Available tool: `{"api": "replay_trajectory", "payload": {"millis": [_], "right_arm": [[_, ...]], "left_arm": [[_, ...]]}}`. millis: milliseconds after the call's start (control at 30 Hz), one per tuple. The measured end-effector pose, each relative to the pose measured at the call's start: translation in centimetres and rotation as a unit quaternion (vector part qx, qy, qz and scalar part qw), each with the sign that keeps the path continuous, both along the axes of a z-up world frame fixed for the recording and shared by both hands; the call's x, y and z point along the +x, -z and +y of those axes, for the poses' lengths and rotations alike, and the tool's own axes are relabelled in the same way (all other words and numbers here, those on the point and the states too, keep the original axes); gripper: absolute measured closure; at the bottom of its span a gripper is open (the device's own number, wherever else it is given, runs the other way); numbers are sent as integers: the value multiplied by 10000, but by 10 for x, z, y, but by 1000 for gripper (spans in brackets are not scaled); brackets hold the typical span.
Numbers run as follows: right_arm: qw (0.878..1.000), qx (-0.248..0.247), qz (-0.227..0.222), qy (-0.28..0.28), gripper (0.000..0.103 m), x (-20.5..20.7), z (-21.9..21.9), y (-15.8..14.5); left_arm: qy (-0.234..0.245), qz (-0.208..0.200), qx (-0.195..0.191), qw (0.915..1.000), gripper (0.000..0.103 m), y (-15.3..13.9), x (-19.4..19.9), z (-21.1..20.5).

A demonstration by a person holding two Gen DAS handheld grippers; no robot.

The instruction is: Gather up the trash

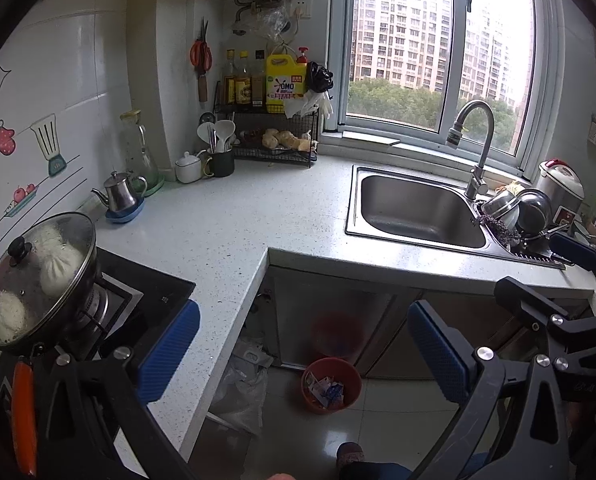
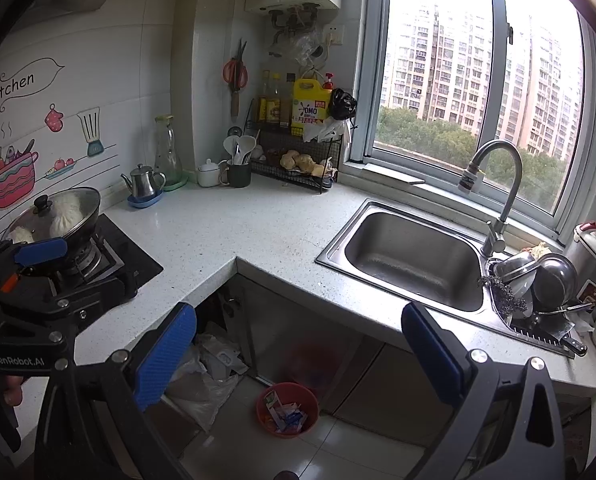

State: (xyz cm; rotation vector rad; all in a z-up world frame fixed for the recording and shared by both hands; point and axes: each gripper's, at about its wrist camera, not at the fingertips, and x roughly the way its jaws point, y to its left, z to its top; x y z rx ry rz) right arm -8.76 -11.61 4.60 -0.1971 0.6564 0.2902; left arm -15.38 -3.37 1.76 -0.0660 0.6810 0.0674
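A red trash bin point(image 1: 331, 385) stands on the floor tiles below the counter corner, holding several paper wrappers; it also shows in the right wrist view point(image 2: 287, 409). My left gripper point(image 1: 304, 352) is open and empty, held above the bin, its blue pads point(image 1: 169, 351) wide apart. My right gripper point(image 2: 298, 356) is open and empty too, above the bin, blue pads point(image 2: 165, 354) wide apart. The right gripper shows at the right edge of the left wrist view point(image 1: 554, 280); the left gripper shows at the left of the right wrist view point(image 2: 33, 280).
An L-shaped white counter point(image 1: 233, 216) holds a steel sink point(image 1: 418, 208) with tap, dishes point(image 1: 526, 212), a lidded pan of buns point(image 1: 37, 276) on the stove, a kettle point(image 1: 121, 194) and a bottle rack point(image 1: 273, 120). A plastic bag point(image 1: 241, 392) lies under the counter beside the bin.
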Motion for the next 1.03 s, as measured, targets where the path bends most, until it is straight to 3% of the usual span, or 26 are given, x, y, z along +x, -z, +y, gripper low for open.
{"api": "replay_trajectory", "payload": {"millis": [1033], "right_arm": [[9999, 26, 99, -7, 1, -4, 4, 4]], "left_arm": [[84, 89, 50, 9999, 0, 3, -9, 2]]}}
